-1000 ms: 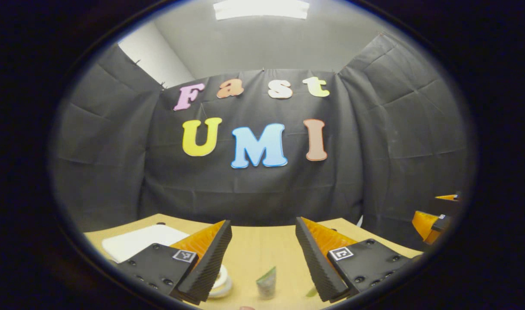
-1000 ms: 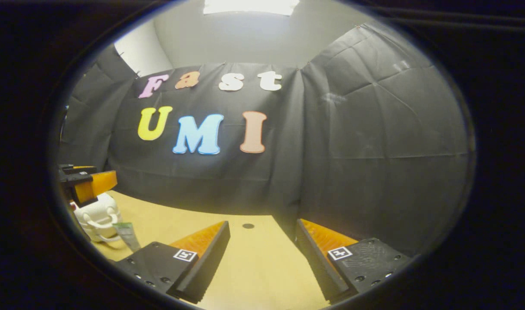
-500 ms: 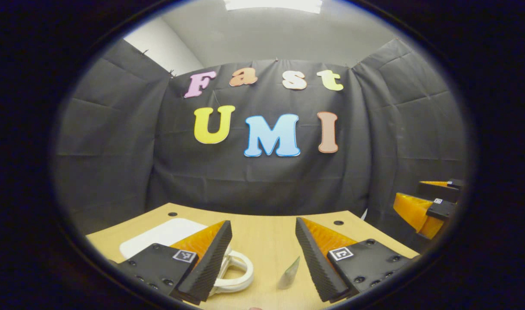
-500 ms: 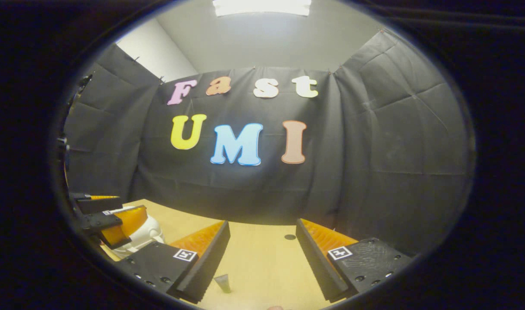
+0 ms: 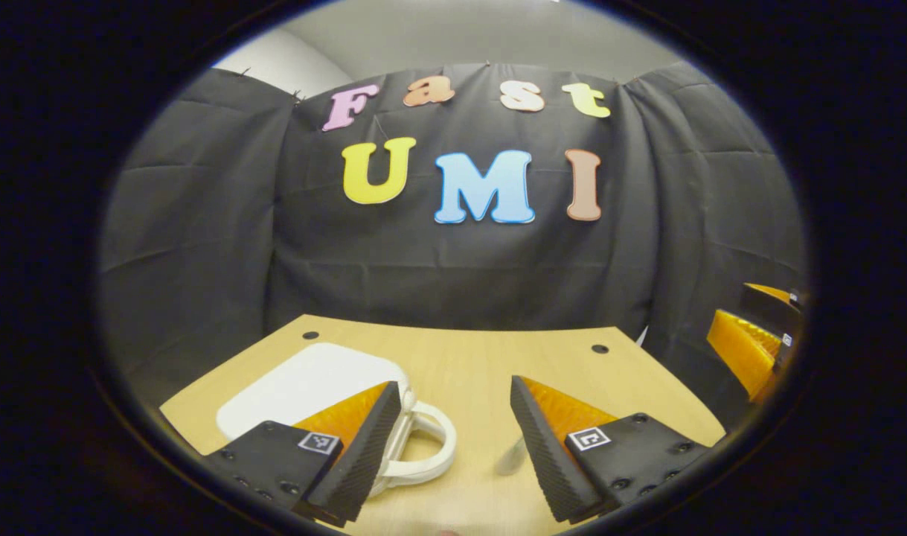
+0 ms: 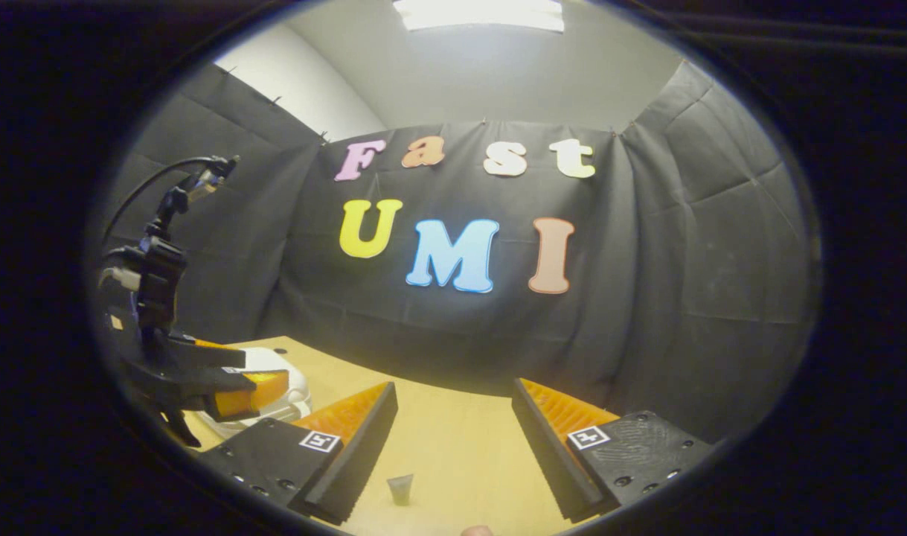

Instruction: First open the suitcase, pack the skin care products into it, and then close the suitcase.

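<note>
A small white suitcase [image 5: 312, 380] lies flat and closed on the wooden table [image 5: 475, 365], its looped handle [image 5: 431, 447] pointing toward me. My left gripper [image 5: 454, 387] hovers open just above the handle, holding nothing. A small pale tube [image 5: 511, 455] lies beside its right finger. My right gripper [image 6: 454, 387] is open and empty over bare table, with a little tube [image 6: 400, 489] low between its fingers. In the right gripper view the left gripper [image 6: 226, 380] stands in front of the suitcase [image 6: 278, 368]. The right gripper [image 5: 751, 346] sits at the far right of the left gripper view.
Black cloth walls close the booth behind and to both sides of the table. Two round holes [image 5: 310, 335] [image 5: 600, 348] mark the table's far corners. A small pinkish object [image 6: 477, 531] peeks in at the near edge.
Both cameras have tipped downward and come closer; more of the table and suitcase shows. The left gripper now looms larger in the right gripper view. Both stay open.
</note>
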A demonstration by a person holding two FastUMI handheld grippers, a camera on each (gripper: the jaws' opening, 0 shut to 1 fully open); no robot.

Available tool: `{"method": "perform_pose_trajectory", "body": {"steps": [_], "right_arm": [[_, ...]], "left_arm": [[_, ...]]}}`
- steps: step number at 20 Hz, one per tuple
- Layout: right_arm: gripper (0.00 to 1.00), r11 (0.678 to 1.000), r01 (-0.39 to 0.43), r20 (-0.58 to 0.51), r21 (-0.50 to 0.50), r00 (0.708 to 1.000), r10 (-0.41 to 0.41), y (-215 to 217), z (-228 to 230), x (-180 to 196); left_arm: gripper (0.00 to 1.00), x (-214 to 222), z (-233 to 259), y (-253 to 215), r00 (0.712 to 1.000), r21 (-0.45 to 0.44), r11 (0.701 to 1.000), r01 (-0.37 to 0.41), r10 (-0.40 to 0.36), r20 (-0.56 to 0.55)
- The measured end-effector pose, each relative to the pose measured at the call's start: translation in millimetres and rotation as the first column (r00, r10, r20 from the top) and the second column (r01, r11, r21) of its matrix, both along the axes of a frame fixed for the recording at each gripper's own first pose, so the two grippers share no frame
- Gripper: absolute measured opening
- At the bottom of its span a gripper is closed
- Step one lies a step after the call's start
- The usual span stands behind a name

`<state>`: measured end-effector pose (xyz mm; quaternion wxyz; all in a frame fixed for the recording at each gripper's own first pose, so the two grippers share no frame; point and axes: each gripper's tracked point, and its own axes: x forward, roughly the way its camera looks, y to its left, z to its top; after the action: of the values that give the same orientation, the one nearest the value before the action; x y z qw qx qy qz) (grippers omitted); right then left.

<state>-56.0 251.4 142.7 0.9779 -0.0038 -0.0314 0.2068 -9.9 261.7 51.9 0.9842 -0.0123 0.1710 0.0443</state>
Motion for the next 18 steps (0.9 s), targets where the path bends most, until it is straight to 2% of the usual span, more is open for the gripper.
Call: {"method": "perform_pose_trajectory", "body": {"steps": [3,6,10,14,16,18], "right_arm": [[0.94,1.000,-0.003,-0.013,-0.017,1.000,0.003,-7,-5,-1],[0.94,1.000,0.009,-0.036,-0.005,0.999,-0.009,-6,-7,-2],[0.94,0.999,0.034,-0.080,0.002,0.996,-0.034,5,-10,1],[0.94,0.999,0.038,-0.121,-0.036,0.992,-0.042,23,-20,5],[0.94,0.997,0.051,-0.123,-0.052,0.991,-0.057,27,-21,2],[0.94,0.997,0.056,-0.141,-0.059,0.988,-0.064,34,-25,2]], "left_arm": [[0.95,14,-21,1,0.992,-0.049,0.998,0.032,-0.038,-0.120],[0.97,41,-51,-2,0.955,-0.181,0.982,0.055,-0.104,-0.277],[0.94,64,-92,-1,0.877,-0.229,0.971,0.062,-0.163,-0.451],[0.94,76,-136,-1,0.783,-0.299,0.953,0.051,-0.224,-0.581],[0.93,73,-152,-1,0.731,-0.327,0.944,0.045,-0.254,-0.633],[0.88,64,-168,-3,0.669,-0.352,0.936,0.020,-0.274,-0.691]]}}
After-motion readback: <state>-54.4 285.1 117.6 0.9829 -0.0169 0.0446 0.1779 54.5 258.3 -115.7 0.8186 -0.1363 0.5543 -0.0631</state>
